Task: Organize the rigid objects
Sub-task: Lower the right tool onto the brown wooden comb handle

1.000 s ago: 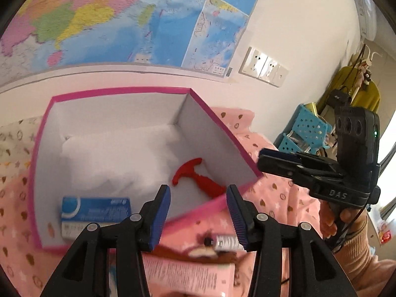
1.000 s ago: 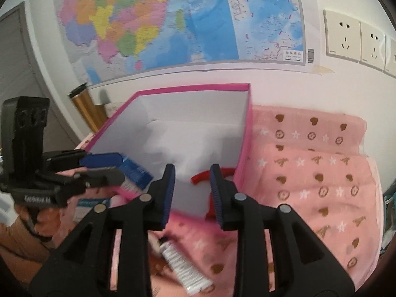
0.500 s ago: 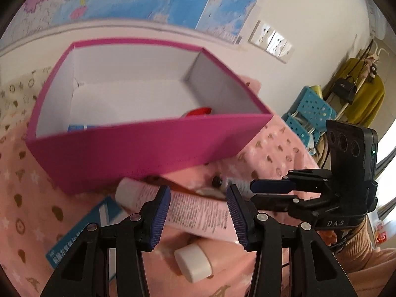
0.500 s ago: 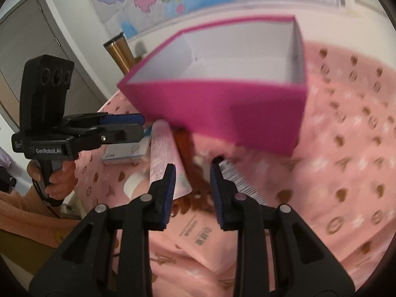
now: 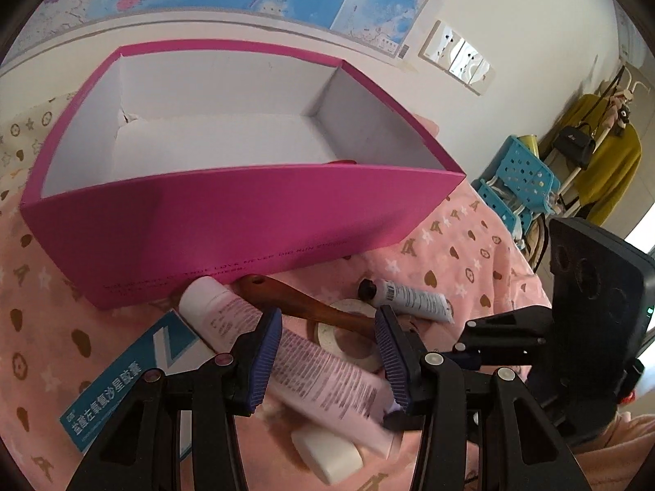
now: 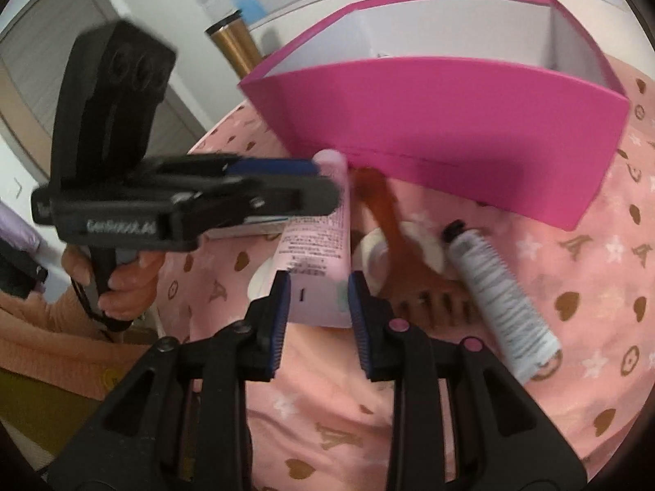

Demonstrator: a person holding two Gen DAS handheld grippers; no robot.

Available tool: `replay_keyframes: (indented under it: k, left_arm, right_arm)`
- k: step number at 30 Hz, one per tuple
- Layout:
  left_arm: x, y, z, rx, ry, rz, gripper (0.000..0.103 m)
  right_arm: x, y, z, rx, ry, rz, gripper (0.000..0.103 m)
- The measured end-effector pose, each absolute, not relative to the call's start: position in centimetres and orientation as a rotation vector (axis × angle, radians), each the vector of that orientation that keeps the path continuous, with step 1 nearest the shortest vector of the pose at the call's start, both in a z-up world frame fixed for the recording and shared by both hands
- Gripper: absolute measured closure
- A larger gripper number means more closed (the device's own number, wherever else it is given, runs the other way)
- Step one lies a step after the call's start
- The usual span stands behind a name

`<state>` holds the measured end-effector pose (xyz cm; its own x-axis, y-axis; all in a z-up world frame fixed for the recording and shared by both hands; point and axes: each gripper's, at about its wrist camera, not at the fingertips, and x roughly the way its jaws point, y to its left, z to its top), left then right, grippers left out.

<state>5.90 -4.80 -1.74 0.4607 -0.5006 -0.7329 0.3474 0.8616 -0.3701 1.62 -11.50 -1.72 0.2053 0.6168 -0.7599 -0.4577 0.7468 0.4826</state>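
Dropped from over box (image 5: 229,221) to pile. Both claws, L (image 5: 329,358) & R (image 6: 319,315), unclenched, straddling tube (image 6: 321,245). Center pads, then squeeze.

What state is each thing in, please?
Pink box: open, upright.
Pink tube: lying flat, capped.
White tube: lying flat, black cap on.
Comb: lying across the tape roll.
Left hand-held gripper: open.
Right hand-held gripper: open.

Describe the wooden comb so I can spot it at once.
Find the big pink box; a small heap of toiletries lies on the cloth before its near wall. The wooden comb lies across a tape roll, between the pink tube and the small white tube. It alone is brown, with teeth.
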Motion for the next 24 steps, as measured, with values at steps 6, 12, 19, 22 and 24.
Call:
replay_keyframes:
  k: [6,12,19,22,24]
  left_arm:
    - [6.3,-5.0,-2.2,-0.187,0.977,-0.548,0.055]
    - [6.4,-4.3,-2.3,-0.218,0.984,-0.549,0.055]
    - [6.2,-3.7,-2.0,-0.242,0.979,-0.545,0.055]
    - [6.2,-3.5,-2.0,-0.248,0.979,-0.545,0.055]
    - [6.2,-3.5,-2.0,-0.251,0.980,-0.543,0.055]
  right_arm:
    - [2.2,-12.6,-1.3,0.167,1.115,0.713,0.071]
    - [4.3,-12.4,-2.3,0.071,1.125,0.614,0.071]
    - [5.8,-10.6,-3.9,-0.096,1.150,0.617,0.082]
    - [6.1,-10.3,-4.1,-0.139,1.135,0.633,0.086]
    - [6.2,-10.2,-4.1,-0.157,1.133,0.640,0.086]
